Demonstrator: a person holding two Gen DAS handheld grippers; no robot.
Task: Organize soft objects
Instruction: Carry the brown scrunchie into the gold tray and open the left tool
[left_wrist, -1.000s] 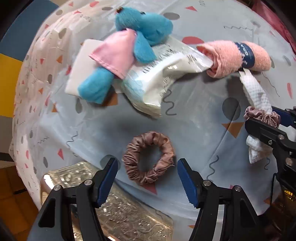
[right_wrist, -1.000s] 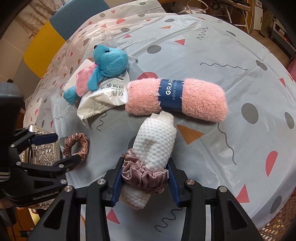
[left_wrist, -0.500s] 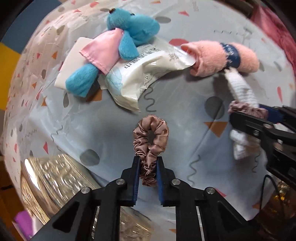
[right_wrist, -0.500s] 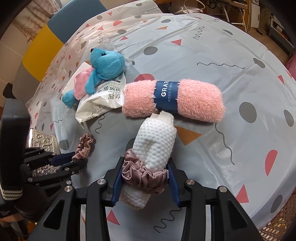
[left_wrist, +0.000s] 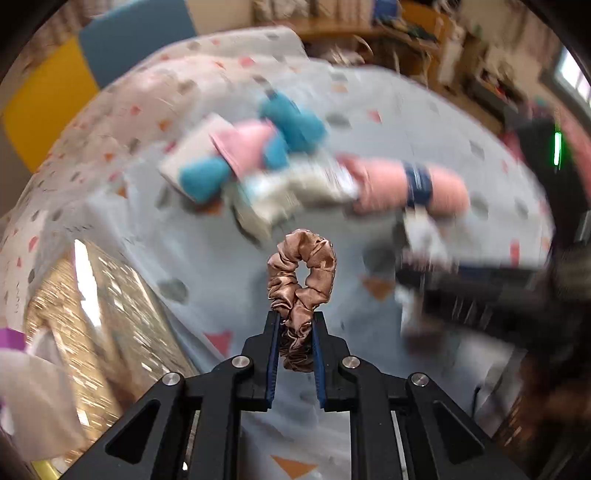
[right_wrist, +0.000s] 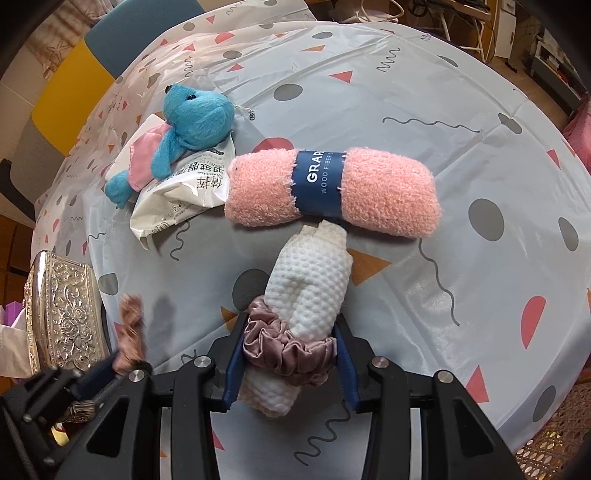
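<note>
Blue band (right_wrist: 320, 181) on the pink towel roll (right_wrist: 388, 192) reads "GRAR / WOOD FIBER" (cut off).

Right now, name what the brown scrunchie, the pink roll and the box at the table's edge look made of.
Brown scrunchie: satin-like fabric, glossy gathered folds. Pink roll: fluffy terry-like towelling, fuzzy pile, under a navy band, probably paper. Box: embossed silvery metal or metal-look plastic, bright reflections.

Round table under a patterned tablecloth (right_wrist: 480, 122); blue plush toy (right_wrist: 192, 122) with pink cloth lying on a white printed packet (right_wrist: 181, 195); pink rolled towel (right_wrist: 332, 188) with navy band, touching the packet's edge; white waffle cloth roll (right_wrist: 306, 295) ringed by a mauve scrunchie (right_wrist: 288, 350), clasped between the right gripper (right_wrist: 288, 365) pads; left gripper (right_wrist: 110, 373) at lower left, pinching a blurred brown scrunchie (right_wrist: 129, 332); embossed silver box (right_wrist: 62, 314) at the left table edge.
</note>
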